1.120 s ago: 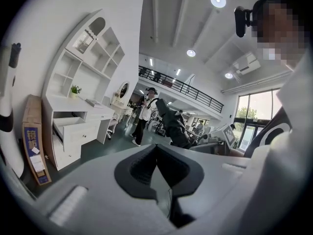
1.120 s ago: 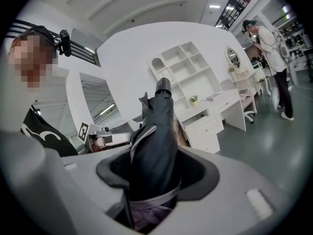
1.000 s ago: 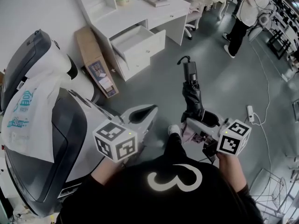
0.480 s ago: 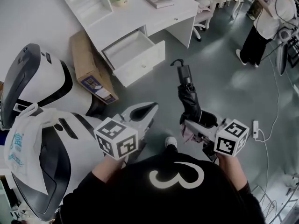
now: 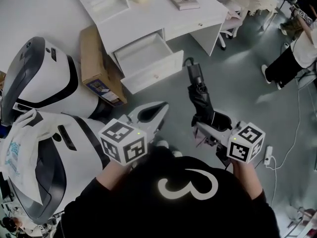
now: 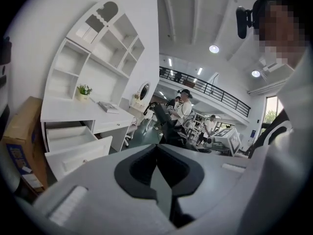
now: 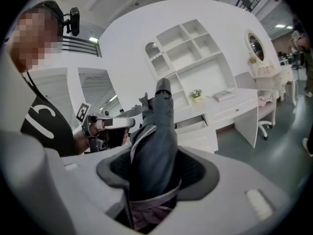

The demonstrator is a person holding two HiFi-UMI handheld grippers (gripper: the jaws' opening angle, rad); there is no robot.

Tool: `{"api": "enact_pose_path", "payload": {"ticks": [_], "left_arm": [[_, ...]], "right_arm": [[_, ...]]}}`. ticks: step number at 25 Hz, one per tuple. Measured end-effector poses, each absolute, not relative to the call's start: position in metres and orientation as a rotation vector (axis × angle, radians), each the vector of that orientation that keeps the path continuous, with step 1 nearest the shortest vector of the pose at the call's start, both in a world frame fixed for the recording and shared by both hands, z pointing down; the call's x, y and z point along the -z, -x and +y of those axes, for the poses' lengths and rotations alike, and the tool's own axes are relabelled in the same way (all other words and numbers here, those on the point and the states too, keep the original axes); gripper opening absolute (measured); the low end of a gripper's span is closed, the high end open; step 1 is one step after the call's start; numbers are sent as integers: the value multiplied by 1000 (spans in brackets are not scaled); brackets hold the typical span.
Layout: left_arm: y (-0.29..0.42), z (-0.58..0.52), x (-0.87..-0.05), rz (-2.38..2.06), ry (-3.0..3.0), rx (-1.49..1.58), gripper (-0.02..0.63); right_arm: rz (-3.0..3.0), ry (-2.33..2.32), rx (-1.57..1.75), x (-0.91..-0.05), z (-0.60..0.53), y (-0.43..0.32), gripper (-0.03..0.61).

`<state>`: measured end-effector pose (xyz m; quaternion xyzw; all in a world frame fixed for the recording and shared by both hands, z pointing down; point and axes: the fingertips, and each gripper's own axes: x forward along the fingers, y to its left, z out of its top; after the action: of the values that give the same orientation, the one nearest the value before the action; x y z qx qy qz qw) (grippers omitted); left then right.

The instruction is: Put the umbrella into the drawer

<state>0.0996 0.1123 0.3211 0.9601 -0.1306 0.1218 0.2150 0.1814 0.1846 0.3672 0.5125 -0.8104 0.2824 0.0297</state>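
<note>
umbrella (image 5: 200, 90) is squeezed in my right hand-held gripper (image 5: 209, 124), near the open drawer (image 5: 148, 58); my left hand-held gripper (image 5: 156, 110) is pinched together, empty.

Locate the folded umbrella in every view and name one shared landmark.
Head view: umbrella right of centre, below-right of the open drawer.
Left gripper view: umbrella centre, just above the jaws; open drawer lower left.
Right gripper view: umbrella centre, between the jaws; open drawer beside it.
Shared landmark: the open drawer.
</note>
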Motion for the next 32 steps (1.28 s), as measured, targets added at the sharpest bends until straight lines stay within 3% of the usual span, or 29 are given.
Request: {"api": "enact_pose_path", "payload": {"ticks": [22, 32], "left_arm": [[-94, -163, -371, -595, -2411, -254, 9], [-72, -225, -381, -705, -2349, -223, 9]], "right_arm": [[-2491, -1241, -730, -372, -98, -204, 236], [-2404, -1035, -577, -394, -179, -190, 236]]}}
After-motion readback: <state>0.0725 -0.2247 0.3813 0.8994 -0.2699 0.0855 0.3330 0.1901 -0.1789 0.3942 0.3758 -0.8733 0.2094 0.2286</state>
